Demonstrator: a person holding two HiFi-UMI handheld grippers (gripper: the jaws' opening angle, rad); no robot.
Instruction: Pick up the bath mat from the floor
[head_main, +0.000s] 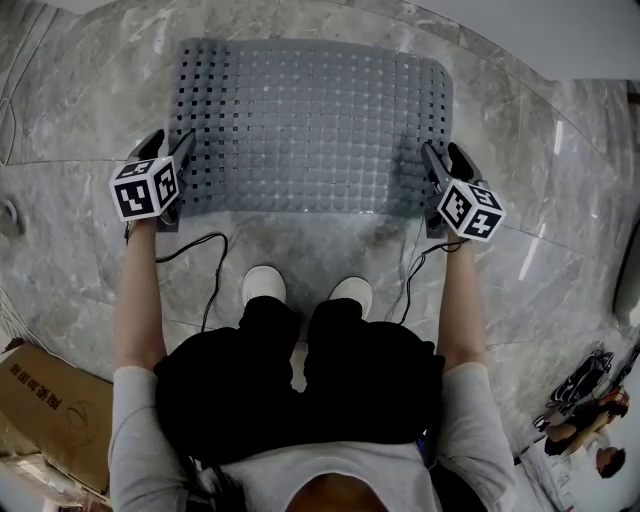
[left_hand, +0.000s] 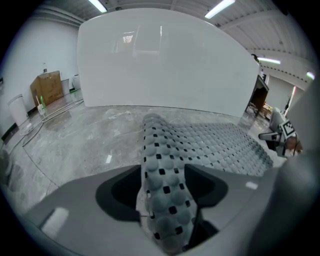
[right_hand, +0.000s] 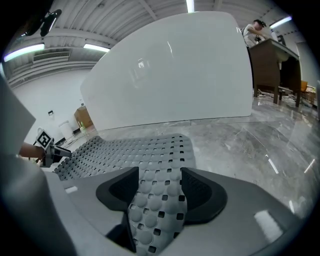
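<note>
Lying flat on the marble floor (head_main: 90, 230) beyond the person's shoes (head_main: 265, 285), the bath mat (head_main: 315, 125) has a side edge between each gripper's fingers (left_hand: 120, 192). The left gripper (head_main: 178, 150) and right gripper (head_main: 435, 160) stand wide, clamping nothing. In the head view they cover the mat's near corners.

Matt, perhaps rubber bath mat (head_main: 315, 125)

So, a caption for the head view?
Grey bath mat, left hand-held gripper and right hand-held gripper open at its ends.
</note>
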